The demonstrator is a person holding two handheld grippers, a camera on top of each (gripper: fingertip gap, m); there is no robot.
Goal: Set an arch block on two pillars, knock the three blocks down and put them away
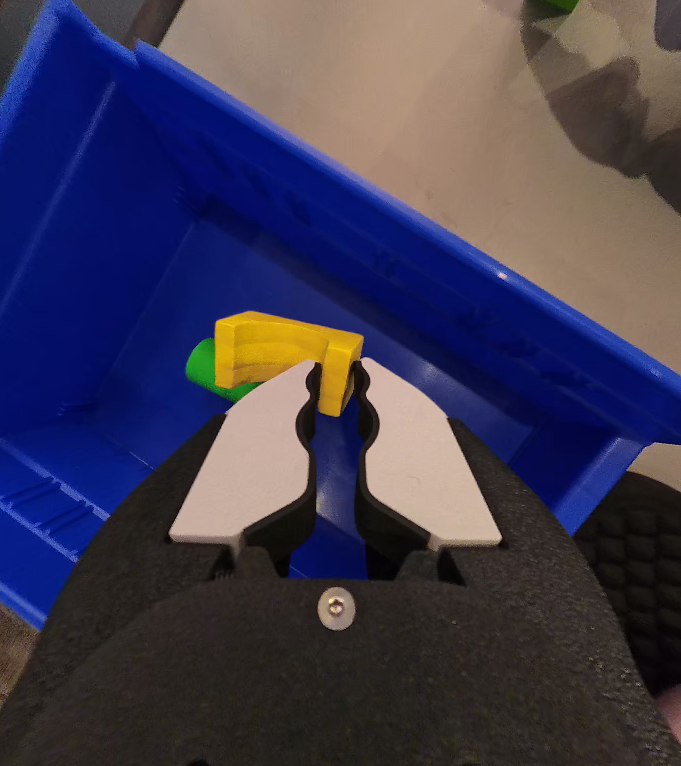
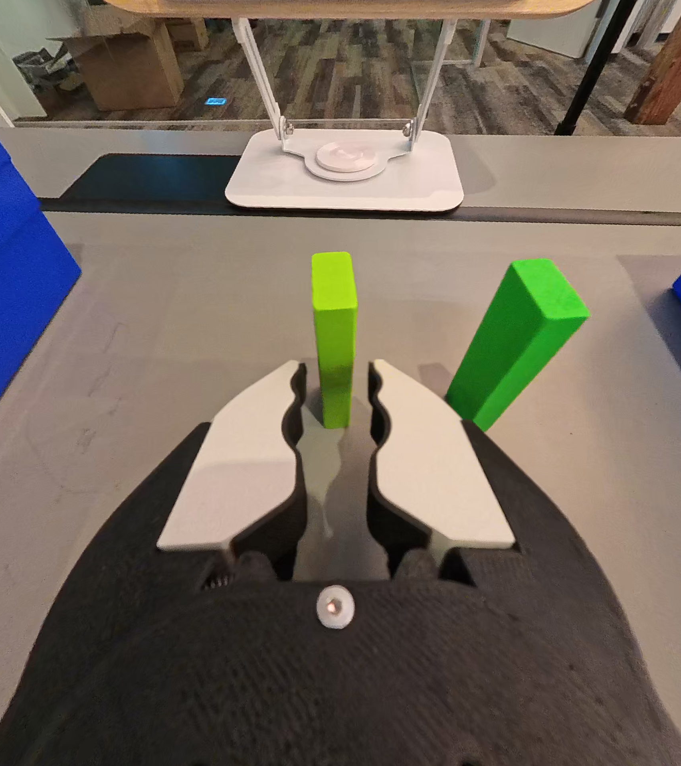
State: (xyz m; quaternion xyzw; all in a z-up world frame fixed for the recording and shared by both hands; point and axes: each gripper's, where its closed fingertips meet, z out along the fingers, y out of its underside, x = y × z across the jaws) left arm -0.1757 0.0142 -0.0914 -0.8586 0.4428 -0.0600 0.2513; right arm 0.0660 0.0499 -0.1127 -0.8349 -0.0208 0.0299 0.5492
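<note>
Left wrist view alone shows my left gripper (image 1: pixel 335 364) pinching the yellow arch block (image 1: pixel 272 352) over the blue bin (image 1: pixel 81 248); my right gripper (image 2: pixel 334 364) hangs open, empty, around the lime pillar (image 2: pixel 334 331).

No readable writing.
Beyond the white stand base (image 2: pixel 345 174), a small blue glowing mark (image 2: pixel 216 100) on the floor is too blurred to read.
</note>
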